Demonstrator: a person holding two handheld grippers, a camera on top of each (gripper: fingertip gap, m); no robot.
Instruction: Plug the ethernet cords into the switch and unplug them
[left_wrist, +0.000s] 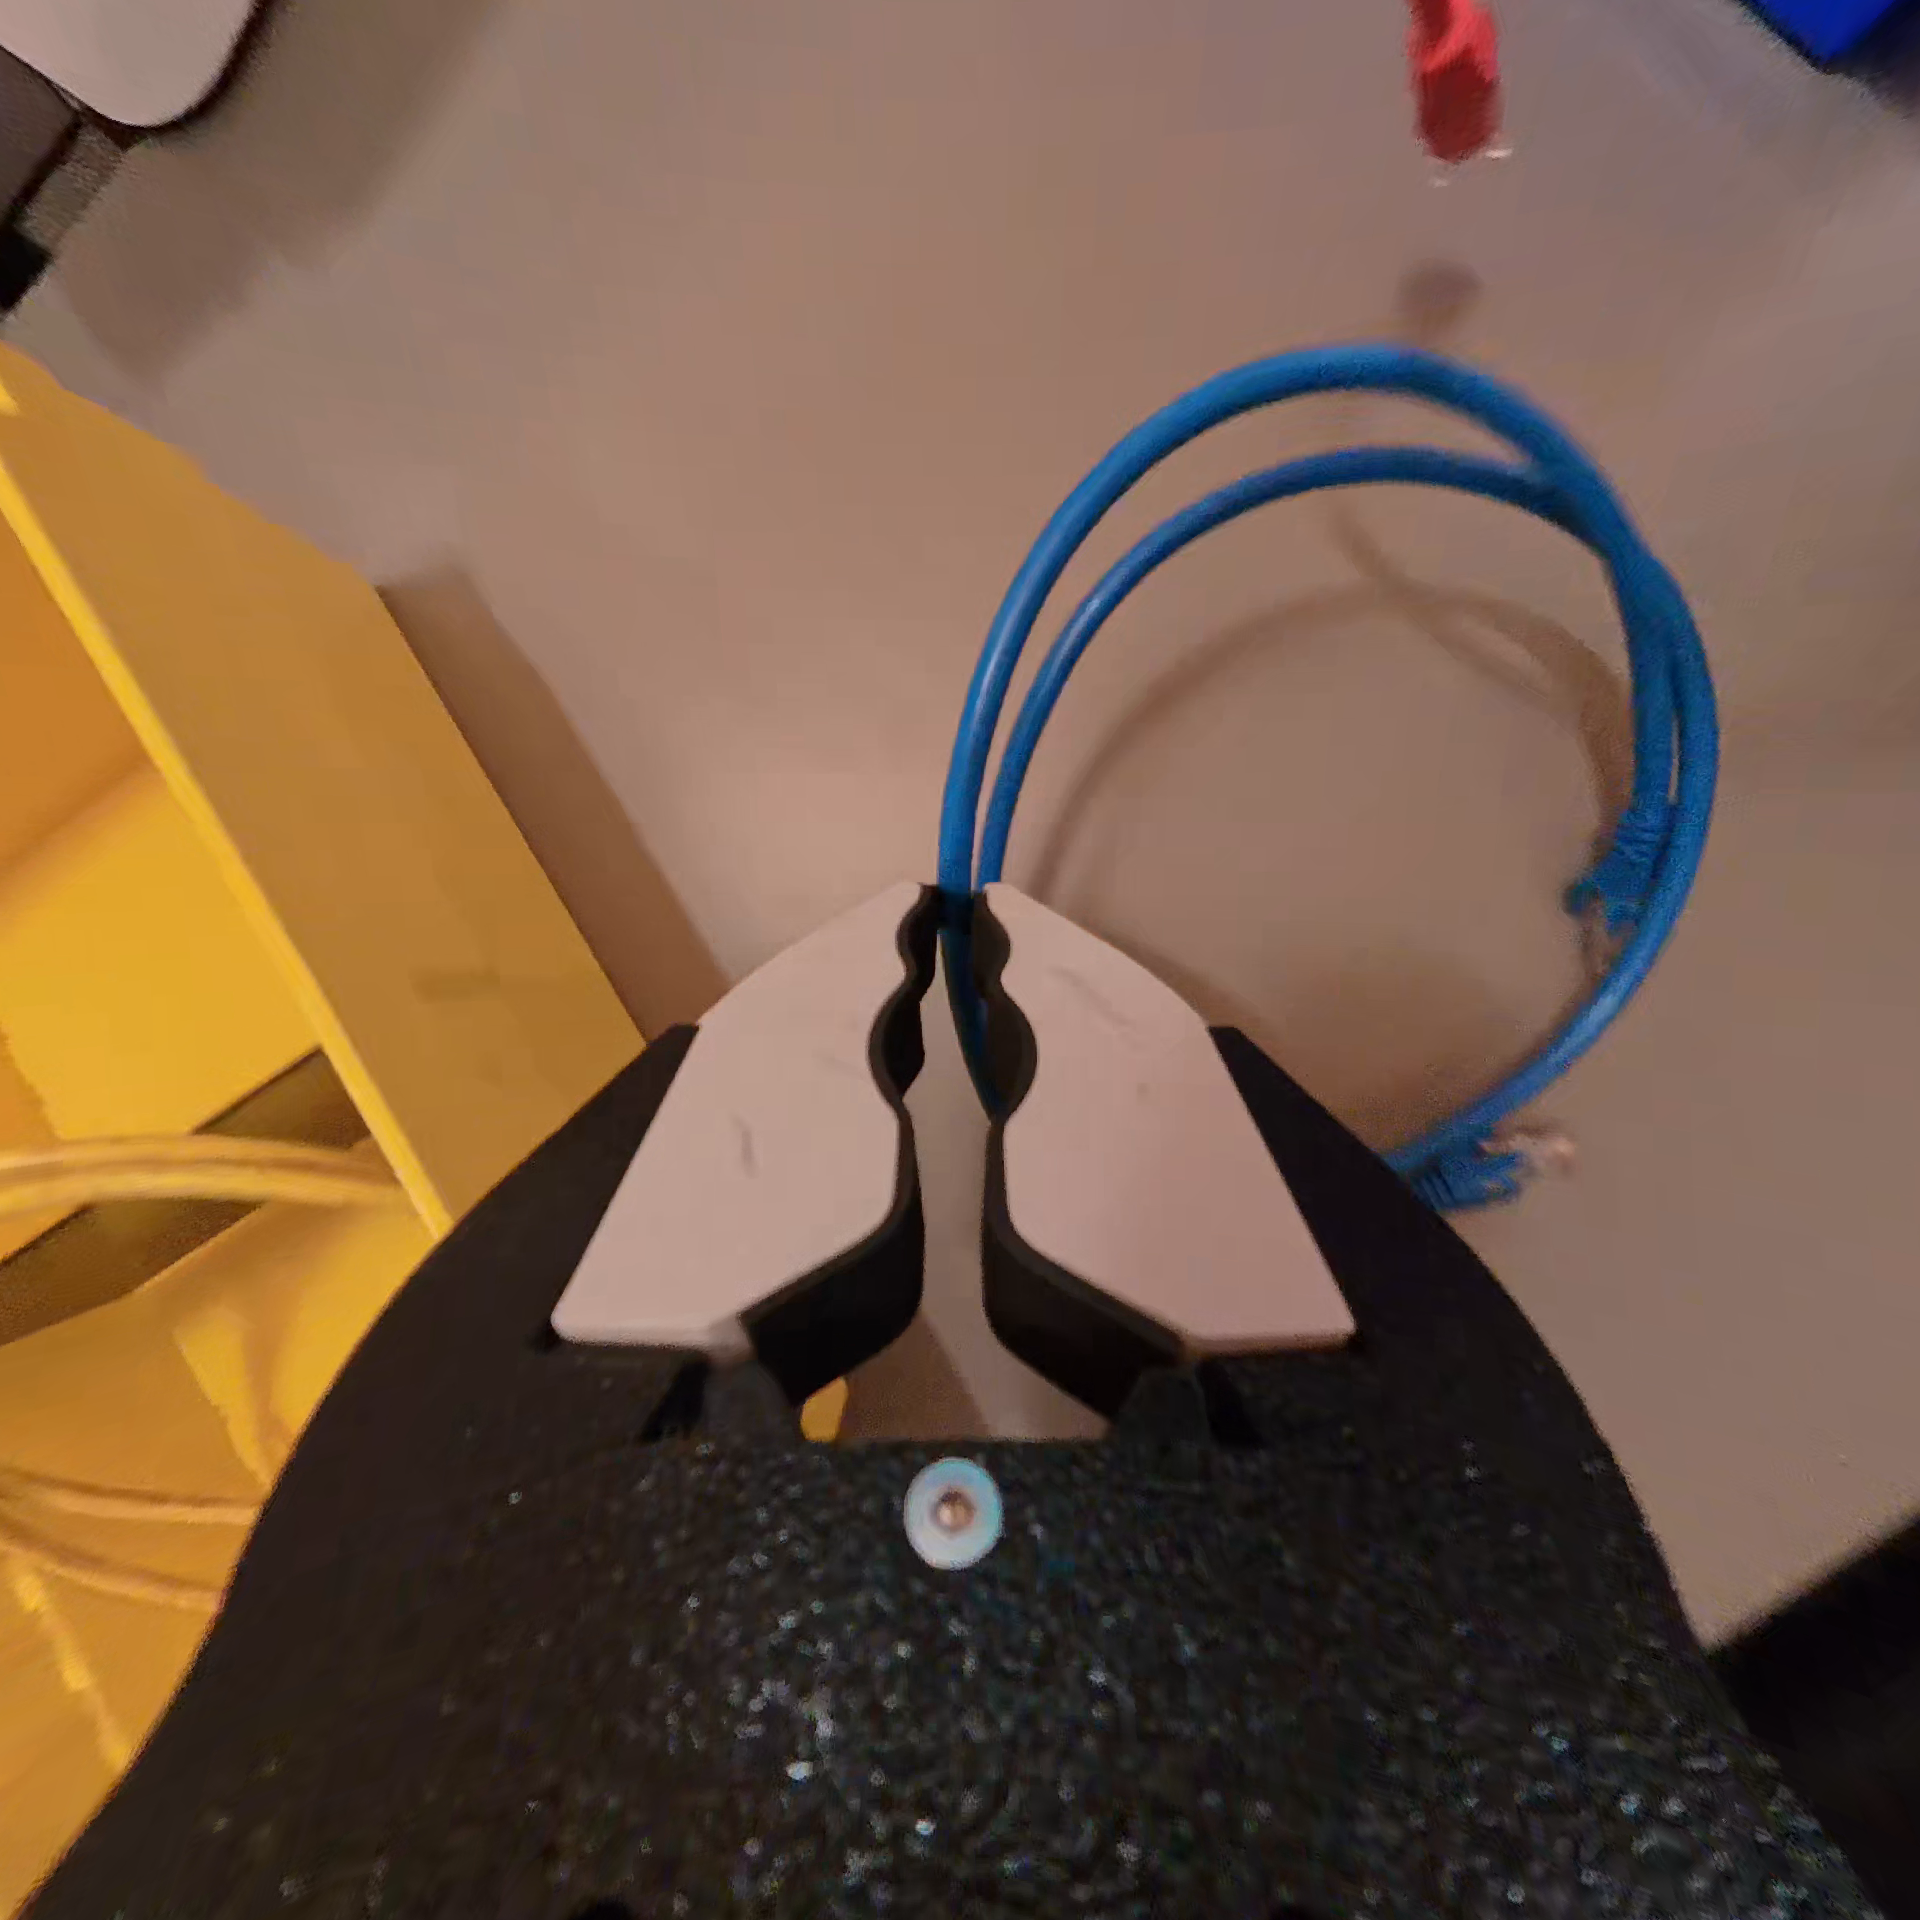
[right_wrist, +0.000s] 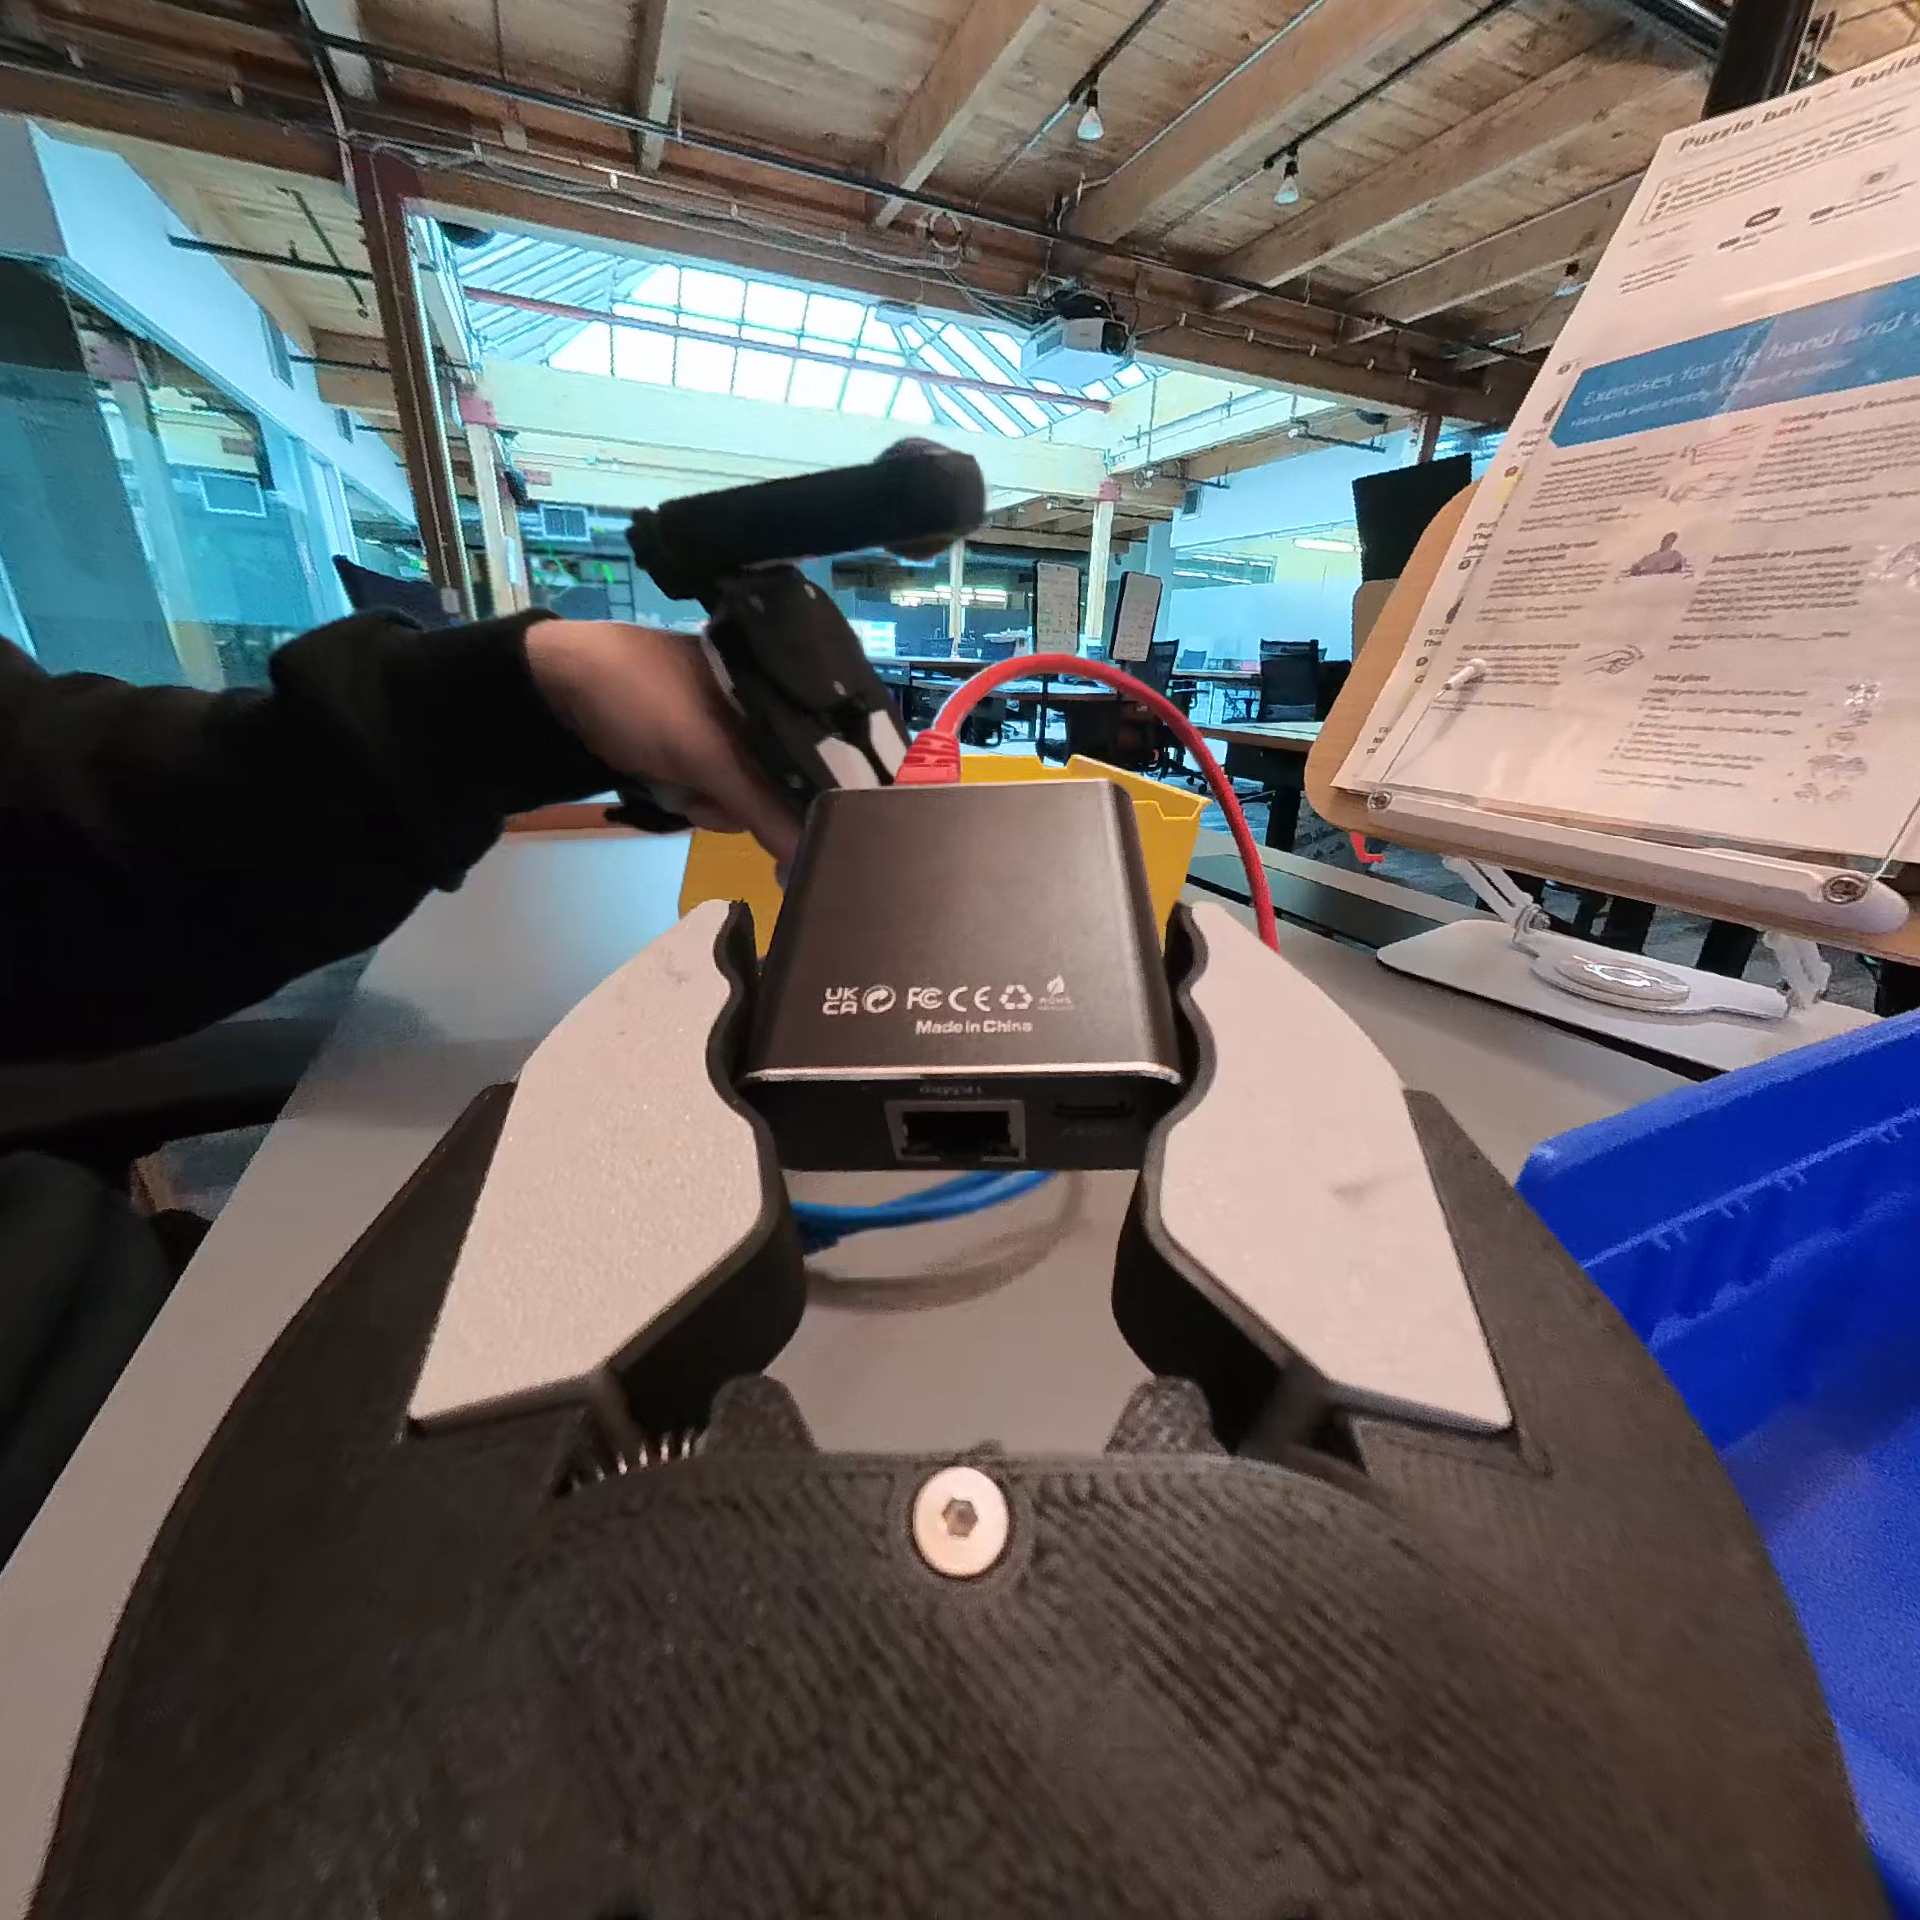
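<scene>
Left wrist view
- Left tongs: closed together on the blue ethernet cord, pinching it right at the tips above the bench.
- Blue cord: two strands rise out of the tips, arc over to the right and curl back down; both of its plugs hang low on the right, close beside the tongs, slightly blurred.
- Red plug: at the top edge, well apart from the blue cord, blurred.
- Yellow bin: on the left, just beside the tongs, with pale yellow cords lying inside.
- Blue corner: a scrap of something blue at the top right; I cannot tell what it is from here.

Right wrist view
- Right tongs: clamped on the black network switch, one finger on each side, holding it clear above the bench.
- Switch: its near end shows one empty ethernet port beside a smaller slot.
- Red ethernet cord: its plug sits at the far end of the switch, and the cord loops up and down to the right; whether it is fully seated I cannot tell.
- Left tongs, farther off: held in a person's hand in a black sleeve, just behind the switch.
- Blue cord: visible under the switch.
- Yellow bin: behind the switch.
- Blue bin: on the right, near the tongs.
- Document stand: at the right, carrying printed sheets.
</scene>
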